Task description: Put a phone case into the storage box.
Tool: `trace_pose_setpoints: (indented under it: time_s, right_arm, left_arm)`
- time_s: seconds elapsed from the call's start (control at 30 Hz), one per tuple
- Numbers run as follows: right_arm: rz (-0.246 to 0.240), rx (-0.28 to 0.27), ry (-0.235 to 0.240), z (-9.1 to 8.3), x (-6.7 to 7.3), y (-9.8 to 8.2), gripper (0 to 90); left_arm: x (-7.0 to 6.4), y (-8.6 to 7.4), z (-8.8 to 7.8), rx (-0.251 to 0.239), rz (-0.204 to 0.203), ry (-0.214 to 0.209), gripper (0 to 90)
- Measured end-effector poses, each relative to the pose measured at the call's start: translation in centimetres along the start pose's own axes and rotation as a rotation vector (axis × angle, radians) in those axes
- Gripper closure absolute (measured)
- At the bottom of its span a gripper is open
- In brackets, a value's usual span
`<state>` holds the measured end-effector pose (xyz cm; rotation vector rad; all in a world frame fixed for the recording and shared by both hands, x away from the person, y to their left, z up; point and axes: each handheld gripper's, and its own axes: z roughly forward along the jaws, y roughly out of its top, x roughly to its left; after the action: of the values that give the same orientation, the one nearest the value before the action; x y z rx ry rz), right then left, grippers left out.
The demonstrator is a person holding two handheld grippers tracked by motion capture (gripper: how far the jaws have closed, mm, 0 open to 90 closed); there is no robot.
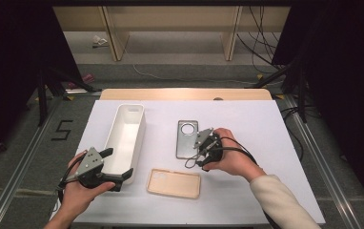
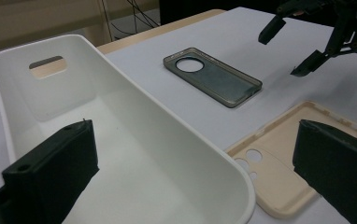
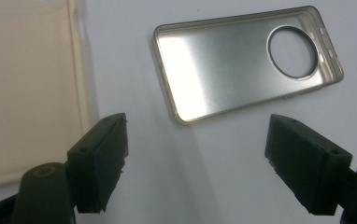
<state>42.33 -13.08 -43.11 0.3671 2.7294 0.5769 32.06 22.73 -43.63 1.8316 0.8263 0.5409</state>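
Observation:
A grey phone case (image 1: 187,138) with a round camera hole lies inside-up at the middle of the white table; it also appears in the left gripper view (image 2: 214,77) and the right gripper view (image 3: 242,60). A beige phone case (image 1: 174,183) (image 2: 286,163) lies nearer the front edge, and its edge shows as well (image 3: 27,88). My right gripper (image 1: 200,153) (image 3: 203,163) (image 2: 289,49) stands open just off the grey case's near end, nothing between its jaws. My left gripper (image 1: 118,164) (image 2: 193,170) is open, held at the near end of a white bin (image 1: 125,138), gripping nothing.
The long white bin (image 2: 134,93) has a handle slot at its far end and nothing inside. A white sheet (image 1: 247,119) covers the wooden table. Dark stands and cables sit on the floor beyond the table's far edge.

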Motion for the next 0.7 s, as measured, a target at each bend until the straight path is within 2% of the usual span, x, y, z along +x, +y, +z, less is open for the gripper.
trace_pose_setpoints:
  time_s: [0.03, 0.13, 0.17, 0.2, 0.23, 0.27, 0.37, 0.57, 0.7]
  right_arm:
    - [-0.037, 0.035, -0.003, 0.5, -0.2, 0.9, 22.6]
    - [-0.057, 0.061, -0.003, 1.0, -0.3, 1.7, 22.7]
    - [-0.085, 0.109, -0.012, 1.5, -0.4, 2.6, 22.7]
    - [-0.085, 0.109, -0.012, 1.5, -0.4, 2.6, 22.7]
    - [-0.106, 0.141, -0.012, 2.1, -0.4, 3.3, 22.7]
    - [-0.106, 0.141, -0.012, 2.1, -0.4, 3.3, 22.7]
    - [-0.145, 0.197, -0.016, 3.1, -0.3, 4.3, 22.5]
    - [-0.187, 0.251, -0.017, 4.9, -0.3, 5.2, 22.9]
    - [-0.21, 0.257, -0.021, 5.5, -0.3, 5.9, 23.8]
  left_arm:
    - [0.0, 0.0, 0.0, 0.0, -0.001, -0.001, 0.0]
    - [0.0, 0.0, 0.0, 0.001, 0.0, -0.001, 0.0]
    - [-0.1, 0.0, 0.0, 0.0, 0.001, -0.002, 0.0]
    - [-0.1, 0.0, 0.0, 0.0, 0.001, -0.002, 0.0]
    - [-0.1, 0.0, 0.0, 0.0, 0.0, -0.004, 0.0]
    - [-0.1, 0.0, 0.0, 0.0, 0.0, -0.004, 0.0]
    - [-0.1, 0.0, 0.0, -0.001, -0.001, -0.007, 0.0]
    - [-0.1, 0.0, 0.0, -0.002, -0.002, -0.008, 0.0]
    - [-0.1, 0.0, 0.0, -0.002, -0.003, -0.01, 0.0]
